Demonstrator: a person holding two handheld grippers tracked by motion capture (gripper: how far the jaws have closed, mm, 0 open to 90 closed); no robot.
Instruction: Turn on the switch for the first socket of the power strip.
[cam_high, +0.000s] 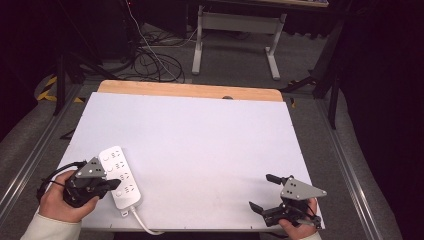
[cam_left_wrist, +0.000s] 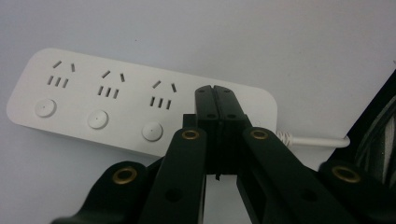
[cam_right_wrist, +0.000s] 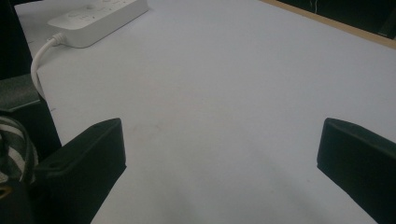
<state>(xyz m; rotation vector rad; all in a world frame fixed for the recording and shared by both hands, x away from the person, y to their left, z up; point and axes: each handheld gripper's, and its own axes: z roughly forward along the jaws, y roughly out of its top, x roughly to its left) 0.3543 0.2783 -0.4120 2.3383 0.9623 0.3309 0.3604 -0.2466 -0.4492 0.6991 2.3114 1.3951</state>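
Power strip, white, with rows of sockets and round buttons on its face, lies flat on the white table near the front left corner, its long axis running away from the person and its white cord leaving the near end and curving off the front edge. The left gripper sits just at the strip's left side, with its tips over the near part of the strip; in the left gripper view its two black jaws are pressed together with nothing between them, their tips lying over the strip's end section beside the cord outlet, and whether they touch the surface cannot be told. The right gripper is well apart from the strip, near the table's front right corner, its jaws spread wide over bare tabletop. In the right gripper view the strip shows far off at the upper left.
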